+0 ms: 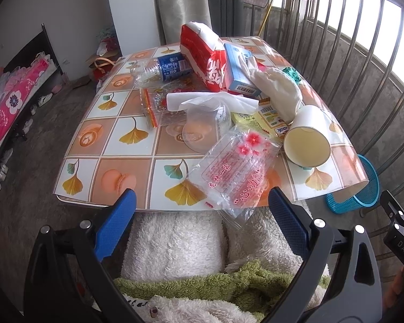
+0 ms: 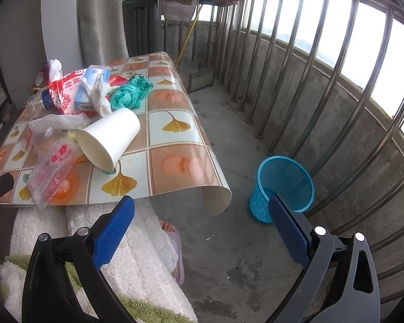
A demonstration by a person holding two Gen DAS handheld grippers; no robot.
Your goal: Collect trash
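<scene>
Trash heaped on table (image 1: 99, 145), nothing taken up yet.

Both grippers, left gripper (image 1: 202, 210) and right gripper (image 2: 202, 215), spread wide and empty. Paper cup (image 2: 109, 137) tipped over at near right of heap: light, easily crushed, best pinched gently across the rim. Printed plastic bag (image 1: 234, 172) overhanging near edge: limp, slippery. Blue basket (image 2: 282, 185) on floor, right of table.

On my right tool (image 1: 398, 231), I read "DAS". The yellow wrapper (image 1: 266, 119) shows "dak". The clear bag (image 1: 234, 172) carries red Chinese print; I read "心动".
</scene>
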